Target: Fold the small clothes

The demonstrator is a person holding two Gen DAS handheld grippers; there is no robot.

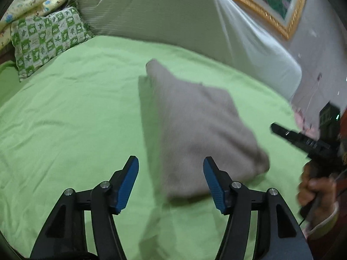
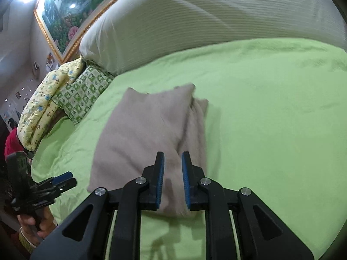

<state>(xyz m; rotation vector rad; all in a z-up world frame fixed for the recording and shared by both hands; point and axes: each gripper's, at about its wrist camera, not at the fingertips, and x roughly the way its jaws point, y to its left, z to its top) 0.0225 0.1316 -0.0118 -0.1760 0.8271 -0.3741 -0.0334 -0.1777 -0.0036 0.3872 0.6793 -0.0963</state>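
While the one folded grey garment [image 1: 201, 127] lies on the green sheet [image 1: 76, 112], only the right wrist view shows its doubled right edge. Two grippers: left gripper [image 1: 171, 182] spread wide, empty; right gripper [image 2: 172, 179] narrowly parted, gripping nothing.

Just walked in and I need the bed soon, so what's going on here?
A person is folding small clothes on the light green bedsheet, using a hand-held gripper in each hand. A grey-beige soft garment lies on the sheet, folded into a compact bundle. The left hand-held gripper is open beside its near edge with nothing between its blue pads. The right hand-held gripper hangs over the bundle's near end, jaws narrowly parted and not gripping the cloth. This fold looks finished.
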